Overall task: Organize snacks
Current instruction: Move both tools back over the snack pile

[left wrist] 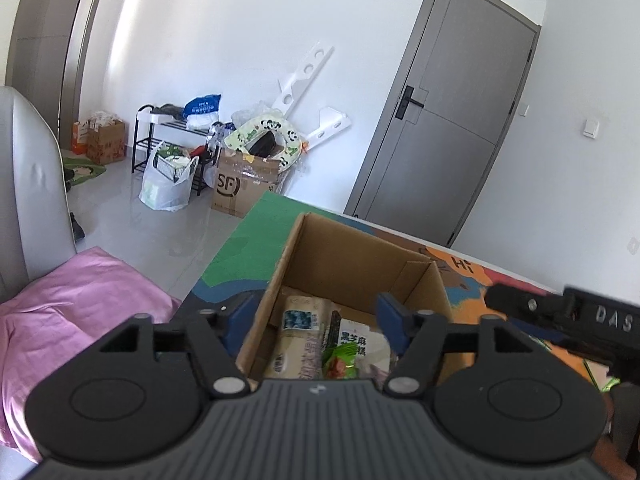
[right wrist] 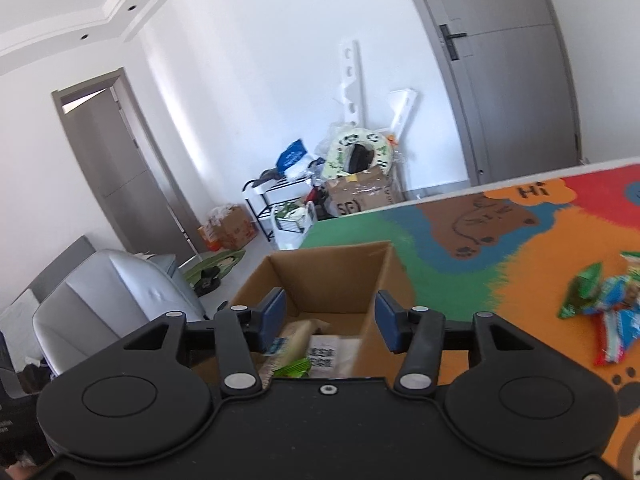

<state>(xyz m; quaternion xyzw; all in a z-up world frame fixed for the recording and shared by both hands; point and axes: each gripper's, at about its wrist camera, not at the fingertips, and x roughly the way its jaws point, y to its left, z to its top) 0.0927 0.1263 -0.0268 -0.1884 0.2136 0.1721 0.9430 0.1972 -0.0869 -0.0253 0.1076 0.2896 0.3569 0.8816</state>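
A cardboard box (left wrist: pixel 352 264) holding snack packets (left wrist: pixel 344 354) was set on a counter covered by a colourful cartoon mat (right wrist: pixel 500 240). Both the left tool (left wrist: pixel 316 316) and right tool (right wrist: pixel 330 318) were held apart, empty, above it. More packets (right wrist: pixel 608 304) lay on the mat. A grey door (left wrist: pixel 452 116) and floor clutter were seen behind.

brown box (left wrist: pixel 352 264) | blue fingers (right wrist: pixel 387 322) | multicolour cartoon mat (right wrist: pixel 520 248) | pink cloth (left wrist: pixel 80 304)
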